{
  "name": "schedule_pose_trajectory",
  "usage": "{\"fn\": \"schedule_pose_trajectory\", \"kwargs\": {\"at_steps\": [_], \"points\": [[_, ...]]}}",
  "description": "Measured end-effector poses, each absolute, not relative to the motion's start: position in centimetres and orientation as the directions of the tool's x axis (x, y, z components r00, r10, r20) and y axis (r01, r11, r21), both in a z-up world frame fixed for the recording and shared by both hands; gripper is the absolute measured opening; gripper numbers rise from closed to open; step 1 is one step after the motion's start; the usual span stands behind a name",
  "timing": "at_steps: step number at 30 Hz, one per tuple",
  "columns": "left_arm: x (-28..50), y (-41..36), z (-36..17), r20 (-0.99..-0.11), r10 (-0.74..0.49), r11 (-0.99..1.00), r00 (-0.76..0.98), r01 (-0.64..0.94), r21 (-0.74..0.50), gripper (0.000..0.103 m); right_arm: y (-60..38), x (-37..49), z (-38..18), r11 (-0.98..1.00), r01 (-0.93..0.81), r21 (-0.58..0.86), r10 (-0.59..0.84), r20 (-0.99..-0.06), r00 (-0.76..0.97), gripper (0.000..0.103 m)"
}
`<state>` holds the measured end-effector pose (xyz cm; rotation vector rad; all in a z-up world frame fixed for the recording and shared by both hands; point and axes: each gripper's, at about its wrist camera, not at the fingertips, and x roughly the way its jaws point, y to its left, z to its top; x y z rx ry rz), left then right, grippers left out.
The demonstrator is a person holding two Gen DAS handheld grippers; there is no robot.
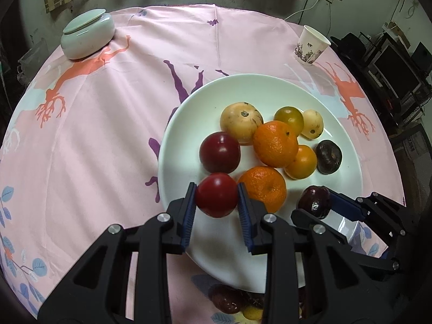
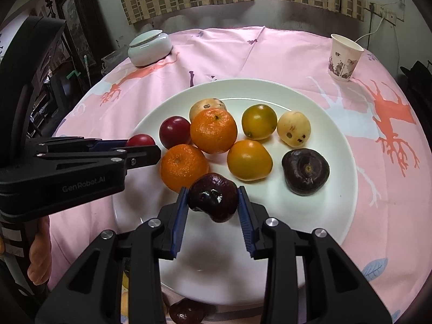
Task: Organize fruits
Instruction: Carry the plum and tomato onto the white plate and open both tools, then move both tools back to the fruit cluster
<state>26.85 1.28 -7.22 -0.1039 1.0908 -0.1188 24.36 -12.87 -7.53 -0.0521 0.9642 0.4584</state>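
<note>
Gripping a red plum [image 1: 216,198], your left gripper [image 1: 216,199] has its blue pads pressed on both sides of the fruit, over the near edge of the white plate [image 1: 172,140]. Your right gripper [image 2: 213,198] is clamped on a dark purple fruit [image 2: 213,196], also above the plate's near part, just beside an orange [image 2: 183,166]. On the plate sit a second red plum [image 2: 174,131], another orange [image 2: 213,130], two yellow-orange fruits, two pale yellow ones and another dark purple fruit [image 2: 305,171]. Further back on the pink cloth [image 2: 283,51] stand a lidded jar [image 2: 149,45] and a paper cup [image 2: 344,56].
</note>
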Motion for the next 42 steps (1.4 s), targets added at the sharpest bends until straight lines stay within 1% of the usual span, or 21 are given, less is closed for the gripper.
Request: {"fn": "schedule_pose_trajectory", "kwargs": {"at_steps": [1, 2, 3, 5, 7, 8, 10, 11, 13, 16, 18, 21, 25, 28, 30, 33, 34, 35, 37, 38, 42], "points": [[26.9, 1.3, -7.3, -0.879, -0.142, 0.990, 0.456, 0.043, -0.138, 0.031, -12.8, 24.5, -7.6, 0.906, -0.397, 0.148, 0.345, -0.801, 0.489, 0.037], [27.0, 1.3, -7.2, -0.878, -0.138, 0.990, 0.459, 0.039, -0.135, 0.037, -12.6, 24.6, -7.6, 0.907, -0.399, 0.134, 0.335, -0.803, 0.492, 0.037], [27.0, 1.4, -7.1, -0.876, -0.134, 0.990, 0.462, 0.035, -0.133, 0.049, -12.3, 24.7, -7.7, 0.907, -0.404, 0.114, 0.322, -0.807, 0.495, 0.037], [26.6, 1.7, -6.3, -0.862, -0.144, 0.989, 0.486, 0.031, -0.147, 0.062, -12.1, 24.6, -7.6, 0.911, -0.406, 0.076, 0.294, -0.809, 0.509, 0.037], [25.9, 2.2, -5.2, -0.848, -0.155, 0.987, 0.507, 0.036, -0.159, 0.064, -12.3, 24.2, -7.2, 0.912, -0.407, 0.055, 0.281, -0.808, 0.518, 0.040], [25.4, 2.5, -4.5, -0.839, -0.162, 0.985, 0.519, 0.036, -0.167, 0.066, -12.5, 23.9, -6.8, 0.913, -0.406, 0.049, 0.279, -0.800, 0.532, 0.060], [24.3, 3.0, -3.3, -0.817, -0.173, 0.982, 0.549, 0.031, -0.187, 0.072, -13.2, 23.0, -5.5, 0.919, -0.394, 0.024, 0.281, -0.741, 0.610, 0.082], [23.7, 3.3, -2.8, -0.808, -0.180, 0.980, 0.561, 0.029, -0.198, 0.072, -13.2, 22.5, -4.8, 0.919, -0.393, -0.010, 0.271, -0.709, 0.651, 0.089], [22.2, 3.7, -1.8, -0.794, -0.200, 0.974, 0.574, 0.032, -0.223, 0.072, -13.1, 21.8, -3.4, 0.914, -0.401, -0.062, 0.256, -0.678, 0.689, 0.091], [19.0, 4.2, -0.6, -0.769, -0.198, 0.974, 0.608, 0.035, -0.223, 0.073, -13.9, 20.5, -1.4, 0.913, -0.406, -0.036, 0.287, -0.650, 0.704, 0.091], [16.4, 4.5, -0.2, -0.753, -0.179, 0.978, 0.633, 0.035, -0.203, 0.079, -14.9, 18.8, 0.0, 0.916, -0.399, -0.029, 0.295, -0.626, 0.722, 0.091], [12.4, 4.5, -0.6, -0.738, -0.138, 0.988, 0.661, 0.035, -0.153, 0.089, -16.4, 15.8, 1.1, 0.925, -0.379, -0.034, 0.279, -0.617, 0.736, 0.100], [8.1, 4.1, -2.8, -0.743, -0.102, 0.995, 0.662, 0.056, -0.086, 0.092, -17.7, 10.6, -0.3, 0.932, -0.358, -0.054, 0.239, -0.651, 0.720, 0.101], [6.1, 4.0, -5.4, -0.775, -0.101, 0.995, 0.624, 0.065, -0.077, 0.092, -18.2, 6.8, -3.0, 0.938, -0.344, -0.040, 0.221, -0.697, 0.682, 0.101], [5.4, 4.1, -7.0, -0.801, -0.111, 0.994, 0.589, 0.065, -0.091, 0.092, -18.4, 5.1, -4.6, 0.945, -0.327, 0.016, 0.236, -0.725, 0.647, 0.101], [4.9, 4.1, -8.7, -0.826, -0.116, 0.993, 0.552, 0.067, -0.095, 0.092, -18.3, 3.8, -6.5, 0.929, -0.349, 0.122, 0.317, -0.748, 0.583, 0.100], [4.8, 4.1, -9.0, -0.830, -0.119, 0.993, 0.545, 0.068, -0.097, 0.092, -18.2, 3.5, -6.8, 0.929, -0.344, 0.138, 0.325, -0.750, 0.576, 0.095], [4.7, 4.0, -9.2, -0.832, -0.124, 0.992, 0.541, 0.071, -0.102, 0.092, -18.1, 3.7, -7.3, 0.925, -0.343, 0.163, 0.340, -0.757, 0.557, 0.080], [4.4, 3.8, -9.0, -0.827, -0.130, 0.991, 0.547, 0.078, -0.105, 0.092, -17.8, 4.4, -8.1, 0.911, -0.347, 0.223, 0.383, -0.768, 0.512, 0.060], [4.2, 3.8, -8.9, -0.824, -0.130, 0.991, 0.551, 0.079, -0.104, 0.092, -17.7, 4.7, -8.5, 0.907, -0.344, 0.245, 0.396, -0.774, 0.494, 0.055], [3.7, 4.4, -8.6, -0.819, -0.119, 0.993, 0.562, 0.069, -0.097, 0.092, -16.7, 5.6, -9.8, 0.898, -0.334, 0.288, 0.422, -0.779, 0.463, 0.054]]}}
